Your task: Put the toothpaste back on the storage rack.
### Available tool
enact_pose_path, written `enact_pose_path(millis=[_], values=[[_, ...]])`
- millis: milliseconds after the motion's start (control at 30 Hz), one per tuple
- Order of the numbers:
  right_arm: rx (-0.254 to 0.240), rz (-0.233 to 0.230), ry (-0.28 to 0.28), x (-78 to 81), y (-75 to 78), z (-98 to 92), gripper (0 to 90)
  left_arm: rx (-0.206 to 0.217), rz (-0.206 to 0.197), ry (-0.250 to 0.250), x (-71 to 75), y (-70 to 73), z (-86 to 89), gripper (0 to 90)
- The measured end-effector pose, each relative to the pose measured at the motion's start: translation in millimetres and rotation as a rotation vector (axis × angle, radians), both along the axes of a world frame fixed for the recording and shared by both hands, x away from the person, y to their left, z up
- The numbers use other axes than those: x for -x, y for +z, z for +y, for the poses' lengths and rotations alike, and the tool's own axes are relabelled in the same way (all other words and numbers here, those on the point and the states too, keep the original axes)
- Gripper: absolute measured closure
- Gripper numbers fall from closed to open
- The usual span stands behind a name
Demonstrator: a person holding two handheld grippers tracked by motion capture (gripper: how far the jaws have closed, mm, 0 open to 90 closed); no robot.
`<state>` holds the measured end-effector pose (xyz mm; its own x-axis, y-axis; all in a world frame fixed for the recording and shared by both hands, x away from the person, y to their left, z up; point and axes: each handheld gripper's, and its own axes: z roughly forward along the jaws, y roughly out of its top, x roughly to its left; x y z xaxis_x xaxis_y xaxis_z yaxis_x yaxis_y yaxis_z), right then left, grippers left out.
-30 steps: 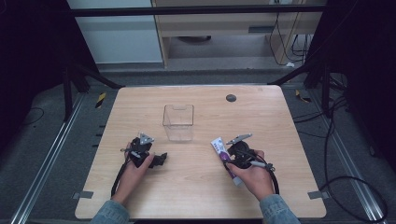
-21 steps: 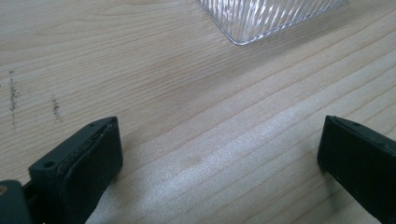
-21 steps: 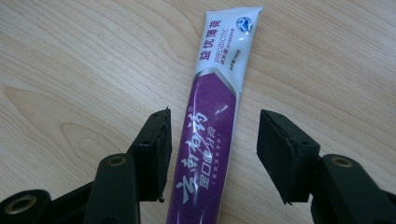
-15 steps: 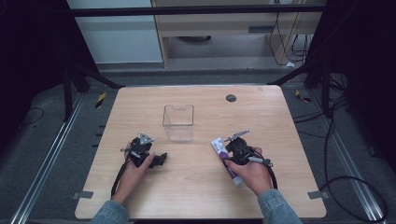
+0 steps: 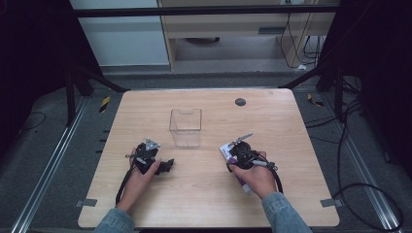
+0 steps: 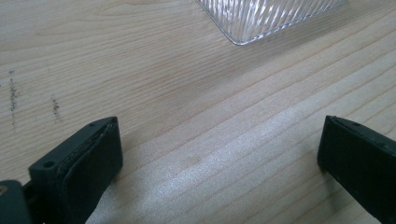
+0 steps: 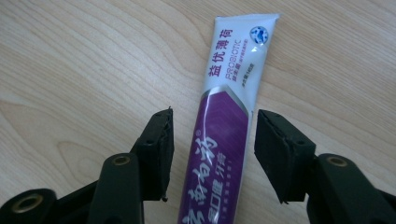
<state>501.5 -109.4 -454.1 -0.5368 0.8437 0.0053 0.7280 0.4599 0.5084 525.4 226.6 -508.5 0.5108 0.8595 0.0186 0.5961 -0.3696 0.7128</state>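
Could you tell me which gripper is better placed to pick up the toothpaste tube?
The right gripper, I'd say: its open jaws already straddle the toothpaste tube, which lies flat on the table. The left gripper is open over bare wood, near the clear container.

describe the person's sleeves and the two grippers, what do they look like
Both sleeves are blue denim, cuffed at the wrist. The left gripper and right gripper are black handheld units with flat black jaws; brass-coloured rivets show on the right one's arms. The left carries a grey three-cornered plate. A black cable trails from the right gripper.
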Motion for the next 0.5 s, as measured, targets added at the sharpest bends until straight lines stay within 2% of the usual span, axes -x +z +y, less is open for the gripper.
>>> enact_pose_path(millis=[500], values=[[0.035,0.036,-0.01,-20.0,-10.4,8.8,43.5,0.0,0.0,0.0,0.0,0.0,0.0,0.0]])
